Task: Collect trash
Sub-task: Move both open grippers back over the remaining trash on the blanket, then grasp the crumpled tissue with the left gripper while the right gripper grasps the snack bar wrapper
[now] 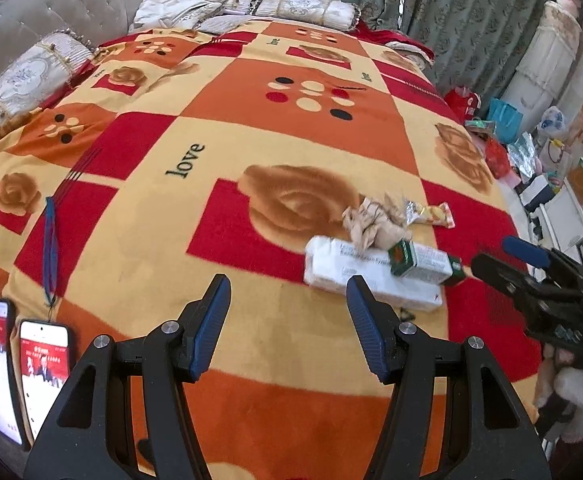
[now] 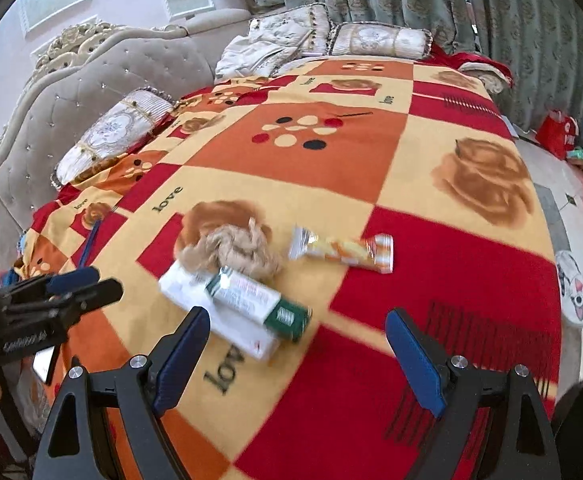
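Note:
A small heap of trash lies on the orange, red and cream blanket of a bed. It holds a crumpled brown paper, an orange and silver snack wrapper, and a long white box with a green-and-white box lying across it. My left gripper hangs open and empty just left of the white box. My right gripper is open wide above the near end of the boxes, holding nothing. Each gripper shows in the other's view, the right gripper and the left gripper.
Two lit phones lie at the bed's near left edge, with a blue cord beside them. Pillows and a tufted headboard stand at the far end. Bags and a cat slipper crowd the floor on the right.

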`<action>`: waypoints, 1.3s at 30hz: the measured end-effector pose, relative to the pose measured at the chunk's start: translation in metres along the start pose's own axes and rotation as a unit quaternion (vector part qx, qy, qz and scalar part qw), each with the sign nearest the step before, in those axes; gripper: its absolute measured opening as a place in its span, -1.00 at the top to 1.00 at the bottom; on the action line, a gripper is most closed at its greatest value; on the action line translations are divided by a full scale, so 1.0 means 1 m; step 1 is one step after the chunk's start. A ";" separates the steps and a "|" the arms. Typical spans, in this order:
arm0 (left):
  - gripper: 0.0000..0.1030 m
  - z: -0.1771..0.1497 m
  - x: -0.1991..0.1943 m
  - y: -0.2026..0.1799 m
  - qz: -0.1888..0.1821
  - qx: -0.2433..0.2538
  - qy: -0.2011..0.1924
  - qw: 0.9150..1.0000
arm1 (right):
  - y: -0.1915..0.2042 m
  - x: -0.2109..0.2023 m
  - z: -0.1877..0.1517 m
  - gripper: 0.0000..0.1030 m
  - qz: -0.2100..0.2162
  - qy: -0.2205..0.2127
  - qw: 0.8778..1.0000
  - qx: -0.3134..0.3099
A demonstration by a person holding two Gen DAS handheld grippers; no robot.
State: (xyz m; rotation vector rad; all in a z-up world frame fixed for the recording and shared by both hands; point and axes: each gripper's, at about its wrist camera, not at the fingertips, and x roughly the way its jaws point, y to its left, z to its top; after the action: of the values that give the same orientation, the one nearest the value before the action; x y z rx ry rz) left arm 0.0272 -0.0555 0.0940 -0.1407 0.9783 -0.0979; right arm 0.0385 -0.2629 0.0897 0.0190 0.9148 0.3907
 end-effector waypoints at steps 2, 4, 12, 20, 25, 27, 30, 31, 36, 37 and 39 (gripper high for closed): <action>-0.15 0.007 0.003 -0.004 -0.010 0.002 0.002 1.000 | -0.009 0.007 0.009 -0.72 -0.008 0.001 1.000 0.009; -0.15 0.015 0.009 -0.011 -0.020 0.005 0.002 1.000 | -0.020 0.015 0.015 -0.72 -0.016 0.008 1.000 0.017; -0.15 0.038 0.040 -0.033 -0.042 0.011 0.026 0.999 | -0.059 0.051 0.024 -0.72 -0.003 0.042 0.995 0.094; -0.15 0.040 0.041 -0.026 -0.042 0.008 0.030 0.999 | -0.041 0.079 0.037 -0.72 0.002 0.064 0.995 0.070; -0.15 0.041 0.040 -0.023 -0.044 0.009 0.027 0.999 | -0.032 0.095 0.039 -0.74 -0.026 0.078 0.996 0.038; -0.15 0.042 0.041 -0.024 -0.046 0.012 0.028 0.998 | -0.030 0.096 0.038 -0.74 -0.032 0.076 0.996 0.032; -0.15 0.044 0.044 -0.028 -0.052 0.016 0.030 0.998 | -0.029 0.093 0.036 -0.35 -0.056 0.065 0.996 0.007; -0.15 0.045 0.046 -0.030 -0.056 0.018 0.031 0.998 | -0.030 0.090 0.034 -0.13 -0.055 0.061 0.997 0.002; -0.15 0.048 0.060 -0.043 -0.064 0.033 0.044 0.996 | -0.050 0.064 0.026 -0.09 -0.040 0.042 0.998 0.022; -0.15 0.049 0.063 -0.045 -0.067 0.034 0.046 0.996 | -0.054 0.059 0.024 -0.09 -0.038 0.040 0.998 0.025; -0.15 0.050 0.070 -0.053 -0.069 0.043 0.052 0.995 | -0.062 0.044 0.018 -0.09 -0.031 0.032 0.998 0.035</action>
State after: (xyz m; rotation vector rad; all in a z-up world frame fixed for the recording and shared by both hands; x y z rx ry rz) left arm 0.1068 -0.1148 0.0728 -0.1251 1.0668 -0.2754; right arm 0.0965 -0.3031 0.0555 0.0425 0.9893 0.3023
